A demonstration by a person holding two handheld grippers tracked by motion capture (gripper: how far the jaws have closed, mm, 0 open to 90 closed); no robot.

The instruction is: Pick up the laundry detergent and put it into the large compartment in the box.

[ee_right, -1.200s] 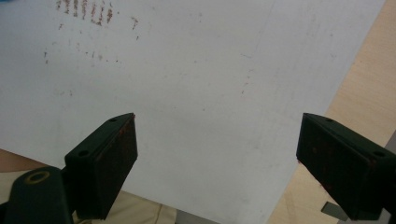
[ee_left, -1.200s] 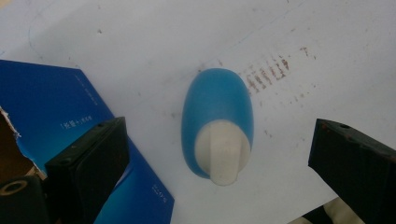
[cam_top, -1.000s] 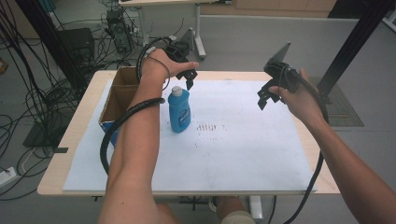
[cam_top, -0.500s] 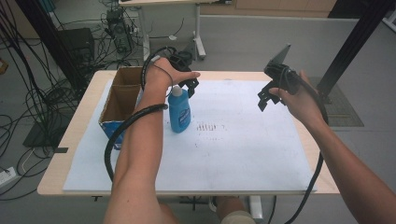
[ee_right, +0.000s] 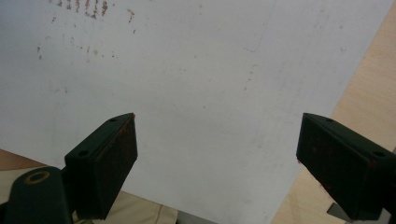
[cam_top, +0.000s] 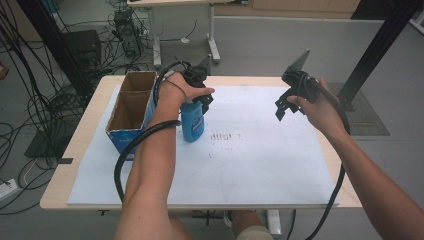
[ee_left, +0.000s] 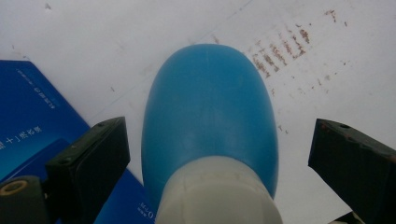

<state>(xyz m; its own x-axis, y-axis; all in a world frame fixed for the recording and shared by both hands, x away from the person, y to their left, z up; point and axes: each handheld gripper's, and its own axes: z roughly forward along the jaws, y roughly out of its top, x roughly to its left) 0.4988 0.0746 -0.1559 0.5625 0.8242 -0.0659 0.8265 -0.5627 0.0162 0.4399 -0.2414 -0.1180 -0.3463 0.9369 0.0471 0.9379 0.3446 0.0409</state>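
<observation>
Two grippers are up over the table. Left gripper hangs directly above the blue bottle, left of centre in the high view, its jaws spread wide on either side of the white cap with clear gaps both sides; that straddling pose suits a top-down grab of the neck, I judge. The bottle stands upright on the white sheet, just beside the blue-sided cardboard box, whose open top is probably its destination. Right gripper waits at the upper right, jaws parted and holding nothing, well apart from the bottle.

The sheet covers most of the wooden table and carries faint reddish-brown marks near its middle. Beyond lie grey floor, tangled cables at the left and a black post at the upper right.
</observation>
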